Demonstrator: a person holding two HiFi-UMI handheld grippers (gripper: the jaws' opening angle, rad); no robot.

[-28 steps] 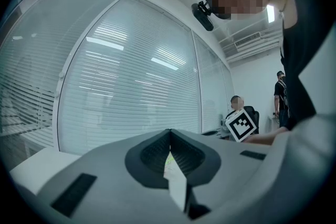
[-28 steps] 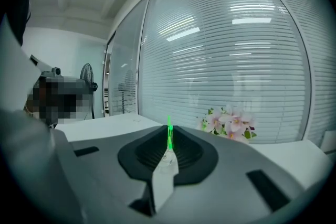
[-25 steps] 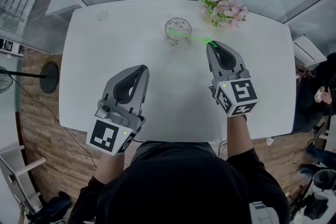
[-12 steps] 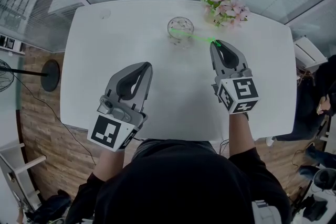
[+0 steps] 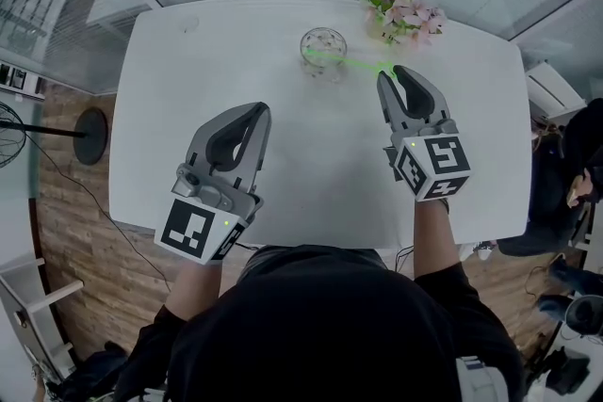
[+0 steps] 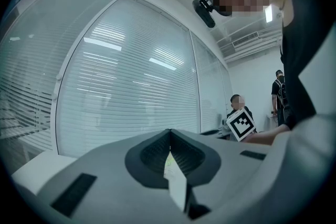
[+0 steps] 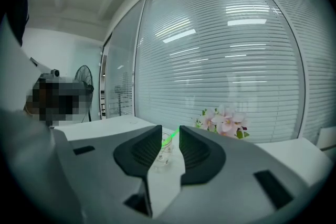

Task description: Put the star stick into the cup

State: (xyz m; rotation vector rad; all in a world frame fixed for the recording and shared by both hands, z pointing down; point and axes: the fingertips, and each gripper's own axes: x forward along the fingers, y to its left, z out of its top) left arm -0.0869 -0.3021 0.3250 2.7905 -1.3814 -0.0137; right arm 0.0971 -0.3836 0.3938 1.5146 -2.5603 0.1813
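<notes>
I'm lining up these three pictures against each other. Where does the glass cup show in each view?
Head view: glass cup at top centre, on the far side of the table, left of the flowers.
Left gripper view: the glass cup cannot be made out.
Right gripper view: glass cup low centre, left of the flowers.
Shared landmark: the flowers, in the head and right gripper views.

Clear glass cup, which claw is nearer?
Right. The right claw, jaws just opened at the green stick's end, sits beside the clear glass cup; left claw hangs well back.

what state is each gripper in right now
left gripper: closed, nothing held
right gripper: open, fingers just opened, nothing gripped; star stick leans in the cup
</notes>
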